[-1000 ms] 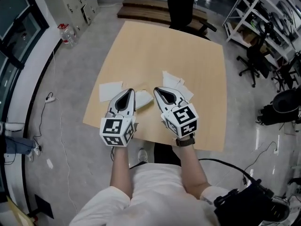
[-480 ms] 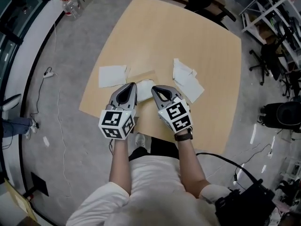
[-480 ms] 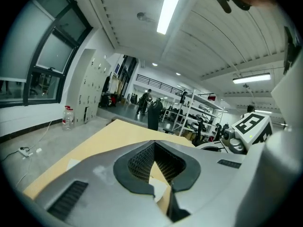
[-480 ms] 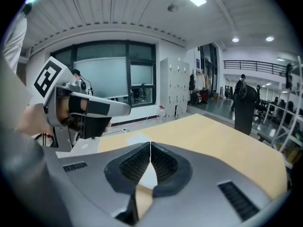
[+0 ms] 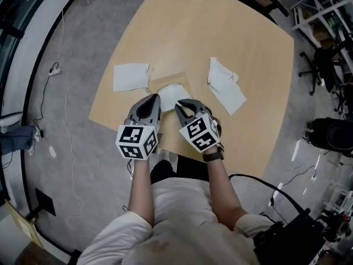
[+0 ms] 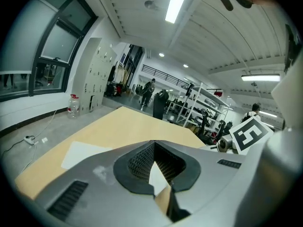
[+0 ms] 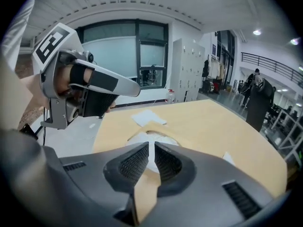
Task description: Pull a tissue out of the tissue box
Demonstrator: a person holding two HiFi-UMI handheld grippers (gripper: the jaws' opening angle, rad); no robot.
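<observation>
At the near-centre of the table [image 5: 242, 48], the tissue box [image 5: 165, 81] lies flat with its opening upward, and a white tissue [image 5: 172, 94] bulges from it. Its far edge runs left-right, slightly skewed. The grippers cover its near end, so the long axis cannot be told. The left gripper [image 5: 155, 98] is over the near-left, jaws pressed together, empty. The right gripper [image 5: 180, 105] is over the near-right, jaws all but together, pinching nothing.

Bright, even light from ceiling strip light [image 6: 177, 4]; soft shadows on surface [image 5: 242, 48]. Head view sharp. Gripper views fisheye-bent, black corners; left tool [image 6: 152, 145] slightly soft close-up.
</observation>
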